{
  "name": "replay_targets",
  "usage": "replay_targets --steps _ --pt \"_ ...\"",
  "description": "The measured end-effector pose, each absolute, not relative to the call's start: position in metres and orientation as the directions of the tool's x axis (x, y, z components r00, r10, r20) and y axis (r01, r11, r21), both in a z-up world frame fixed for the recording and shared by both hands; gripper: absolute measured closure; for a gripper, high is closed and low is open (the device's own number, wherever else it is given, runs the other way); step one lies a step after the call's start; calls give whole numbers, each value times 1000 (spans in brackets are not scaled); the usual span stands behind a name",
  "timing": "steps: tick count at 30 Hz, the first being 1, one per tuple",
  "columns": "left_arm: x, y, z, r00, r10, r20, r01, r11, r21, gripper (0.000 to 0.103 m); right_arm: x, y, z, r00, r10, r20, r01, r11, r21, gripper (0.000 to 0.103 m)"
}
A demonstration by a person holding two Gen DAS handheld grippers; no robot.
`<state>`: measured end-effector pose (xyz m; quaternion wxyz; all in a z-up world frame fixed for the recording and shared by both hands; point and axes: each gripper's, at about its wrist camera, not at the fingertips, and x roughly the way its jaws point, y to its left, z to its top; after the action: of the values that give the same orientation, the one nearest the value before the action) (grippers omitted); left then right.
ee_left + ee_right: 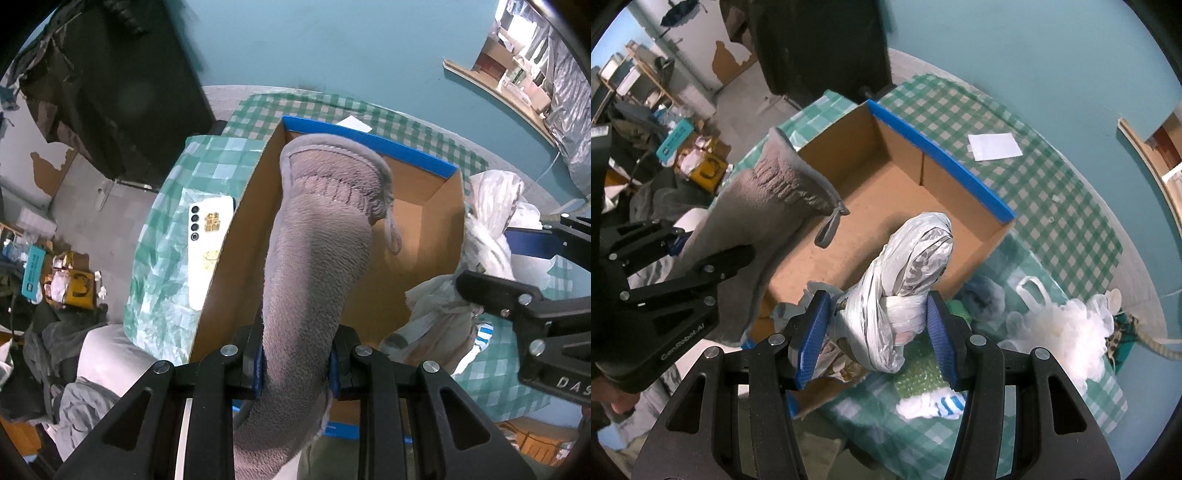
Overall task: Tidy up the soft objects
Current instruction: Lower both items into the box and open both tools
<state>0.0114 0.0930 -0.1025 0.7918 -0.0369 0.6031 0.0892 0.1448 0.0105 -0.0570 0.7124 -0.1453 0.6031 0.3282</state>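
Note:
My left gripper is shut on a grey fleece cloth, held up over the open cardboard box with blue rims; the cloth also shows in the right wrist view. My right gripper is shut on a twisted white and grey plastic bag bundle, held at the box's near edge. The box interior looks bare. The left gripper body shows at the left of the right wrist view.
A green checked tablecloth covers the table. A white phone lies left of the box. A white paper lies beyond the box. White plastic bags, bubble wrap and a striped sock lie at right. Clutter covers the floor.

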Motion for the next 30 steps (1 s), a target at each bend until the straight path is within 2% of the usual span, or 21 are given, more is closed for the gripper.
replay_targets --steps 11,13,15,20,23,30 --pt "23 99 -117 232 77 -970 -170 985 37 77 156 26 -75 26 292 -956 -635 744 210 48" --pt "24 101 -118 231 78 -970 -171 985 38 74 158 27 -77 26 281 -959 -628 751 203 46" --pt "25 102 -118 240 71 -968 -172 985 29 68 160 25 -77 33 275 -961 -619 761 197 37" --pt "28 99 -108 273 81 -959 -159 987 39 52 162 21 -68 66 281 -958 -611 770 184 32" --pt "29 96 -101 296 84 -952 -144 989 43 46 163 17 -63 77 284 -956 -601 778 183 31" --pt "26 87 -87 324 95 -941 -133 990 54 45 165 5 -53 94 293 -951 -593 784 183 30"
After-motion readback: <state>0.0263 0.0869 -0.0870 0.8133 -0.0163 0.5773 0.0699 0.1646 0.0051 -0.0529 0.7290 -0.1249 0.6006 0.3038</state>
